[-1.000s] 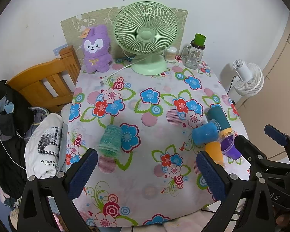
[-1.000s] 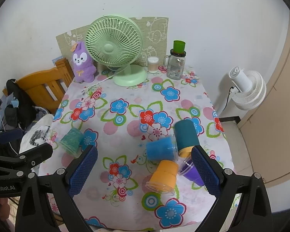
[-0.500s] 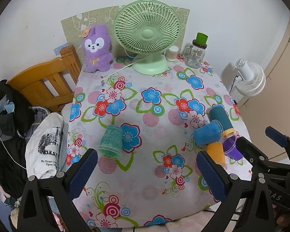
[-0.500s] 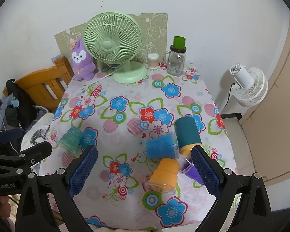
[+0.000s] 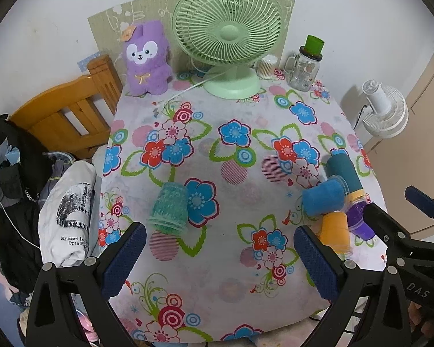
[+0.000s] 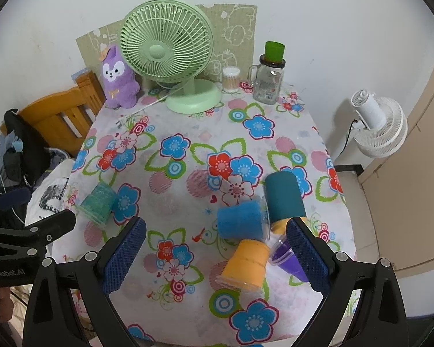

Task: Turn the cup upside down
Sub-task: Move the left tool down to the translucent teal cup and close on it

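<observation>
Several cups lie on their sides on the flowered tablecloth [image 5: 234,150]. A teal-green cup [image 5: 168,207] lies alone at the left, also in the right wrist view [image 6: 98,202]. At the right a blue cup [image 6: 240,222], a dark teal cup [image 6: 283,197], an orange cup [image 6: 247,261] and a purple cup [image 6: 286,257] lie bunched together. My left gripper [image 5: 217,260] is open and empty above the near table edge. My right gripper [image 6: 217,256] is open and empty, hovering near the bunched cups.
A green desk fan [image 5: 227,43], a purple plush toy [image 5: 147,57], a glass mug jar with green cap [image 5: 305,63] and a cotton-swab pot [image 5: 264,66] stand at the back. A wooden chair [image 5: 69,112] with clothes is left; a white fan [image 6: 376,124] is right.
Both grippers have drifted slightly higher and back, so the table appears a little farther. The cups have not moved and both grippers stay open.
</observation>
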{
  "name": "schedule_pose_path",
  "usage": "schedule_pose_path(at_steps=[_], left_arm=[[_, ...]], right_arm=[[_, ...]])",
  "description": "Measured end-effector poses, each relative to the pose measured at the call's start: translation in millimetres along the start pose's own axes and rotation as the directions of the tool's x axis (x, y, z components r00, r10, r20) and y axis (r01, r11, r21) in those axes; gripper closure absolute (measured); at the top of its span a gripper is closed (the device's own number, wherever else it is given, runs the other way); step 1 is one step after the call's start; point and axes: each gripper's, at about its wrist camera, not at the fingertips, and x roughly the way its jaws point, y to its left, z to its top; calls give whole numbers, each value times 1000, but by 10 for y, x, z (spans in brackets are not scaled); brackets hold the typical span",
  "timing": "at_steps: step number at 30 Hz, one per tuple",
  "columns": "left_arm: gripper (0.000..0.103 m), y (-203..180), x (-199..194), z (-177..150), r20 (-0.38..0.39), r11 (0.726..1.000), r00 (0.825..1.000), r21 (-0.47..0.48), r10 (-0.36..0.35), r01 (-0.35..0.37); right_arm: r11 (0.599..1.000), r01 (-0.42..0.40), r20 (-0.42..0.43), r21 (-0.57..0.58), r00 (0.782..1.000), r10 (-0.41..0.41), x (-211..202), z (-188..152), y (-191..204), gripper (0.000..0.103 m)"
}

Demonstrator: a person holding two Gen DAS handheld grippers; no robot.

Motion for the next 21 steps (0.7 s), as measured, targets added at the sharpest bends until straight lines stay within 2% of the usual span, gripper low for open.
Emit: schedule_pose_path(at_steps=[12,21], left_arm=[[0,122,399,177,-67,1000,998,4,-3,3],[0,282,847,225,-146,1000,989,-8,2,-3]], right_arm=[[1000,3,-53,-5,999,-4,378,209,140,4],[1000,-21,-136,-14,991,19,862,247,335,4]])
